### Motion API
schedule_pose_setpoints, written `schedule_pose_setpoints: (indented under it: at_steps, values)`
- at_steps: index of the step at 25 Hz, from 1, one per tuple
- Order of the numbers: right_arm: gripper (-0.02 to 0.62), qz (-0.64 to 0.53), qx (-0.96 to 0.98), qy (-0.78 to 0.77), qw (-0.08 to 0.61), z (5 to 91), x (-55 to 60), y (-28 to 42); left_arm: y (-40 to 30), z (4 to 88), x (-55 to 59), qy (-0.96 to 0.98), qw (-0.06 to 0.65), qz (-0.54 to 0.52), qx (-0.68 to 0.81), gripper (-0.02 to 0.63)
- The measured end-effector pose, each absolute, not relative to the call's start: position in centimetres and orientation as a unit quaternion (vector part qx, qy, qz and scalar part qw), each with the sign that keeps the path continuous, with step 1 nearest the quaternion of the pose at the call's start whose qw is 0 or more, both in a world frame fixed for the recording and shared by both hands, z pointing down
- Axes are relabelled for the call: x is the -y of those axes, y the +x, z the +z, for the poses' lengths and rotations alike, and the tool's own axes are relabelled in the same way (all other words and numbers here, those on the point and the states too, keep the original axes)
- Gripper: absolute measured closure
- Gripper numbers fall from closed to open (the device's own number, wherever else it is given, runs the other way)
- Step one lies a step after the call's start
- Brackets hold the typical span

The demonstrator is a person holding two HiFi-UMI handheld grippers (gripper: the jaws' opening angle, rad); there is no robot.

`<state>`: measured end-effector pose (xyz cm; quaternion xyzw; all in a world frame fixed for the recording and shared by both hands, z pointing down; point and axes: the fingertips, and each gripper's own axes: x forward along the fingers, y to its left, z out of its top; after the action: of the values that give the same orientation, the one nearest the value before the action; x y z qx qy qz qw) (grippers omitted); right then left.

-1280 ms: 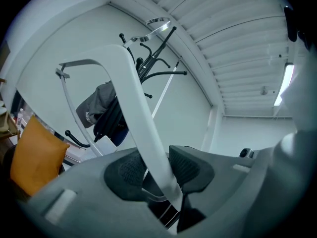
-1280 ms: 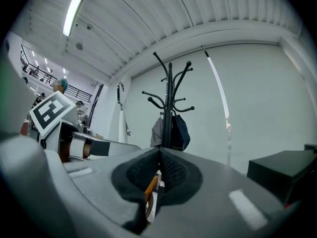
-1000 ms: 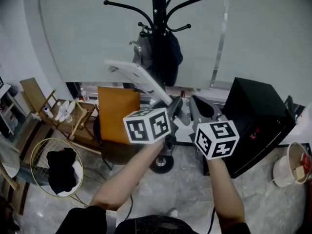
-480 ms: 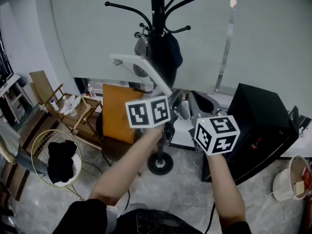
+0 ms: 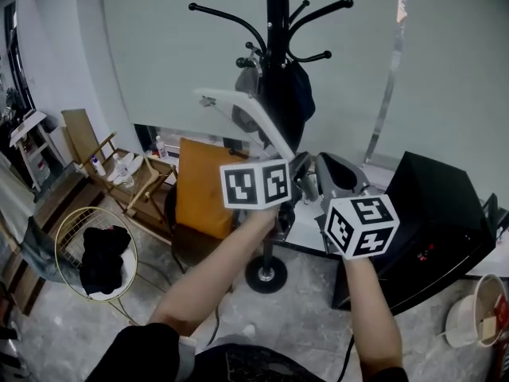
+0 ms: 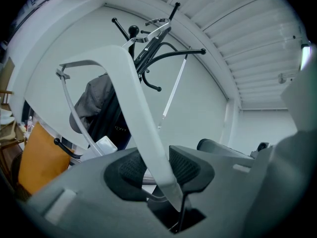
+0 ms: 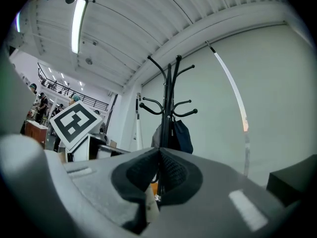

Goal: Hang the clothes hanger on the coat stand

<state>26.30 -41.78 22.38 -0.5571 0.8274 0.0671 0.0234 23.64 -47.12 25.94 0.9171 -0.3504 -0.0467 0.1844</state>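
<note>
Your left gripper [image 6: 151, 165] is clamped on the hanger [image 6: 133, 108]'s white arm. Your right gripper [image 7: 158, 175] is pinched shut, seemingly on its lower tip. The hanger sits just in front of the coat stand [image 5: 275, 62], below its upper prongs. Raise it past the dark bag [image 5: 293, 102] hanging there and aim for a bare prong [image 5: 219, 13].

The clothes hanger [image 6: 133, 108] is seen in white; the coat stand [image 5: 276, 22] is finished in black; black-and-white square patterns are borne by the marker cubes [image 5: 254, 185]; an orange panel [image 5: 203, 197] is shown; the cabinet [image 5: 429, 213] is black; the floor [image 5: 310, 325] is veined grey.
</note>
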Motion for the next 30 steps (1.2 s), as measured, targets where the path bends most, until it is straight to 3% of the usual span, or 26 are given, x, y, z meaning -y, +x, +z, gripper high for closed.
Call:
schedule_pose_setpoints:
  at_steps: [30]
  values:
    - [0.601,0.087,-0.827,-0.555,0.017,21.4,49.7,25.6,24.7,27.0,55.4,0.912,0.198,-0.045,0.357,0.468]
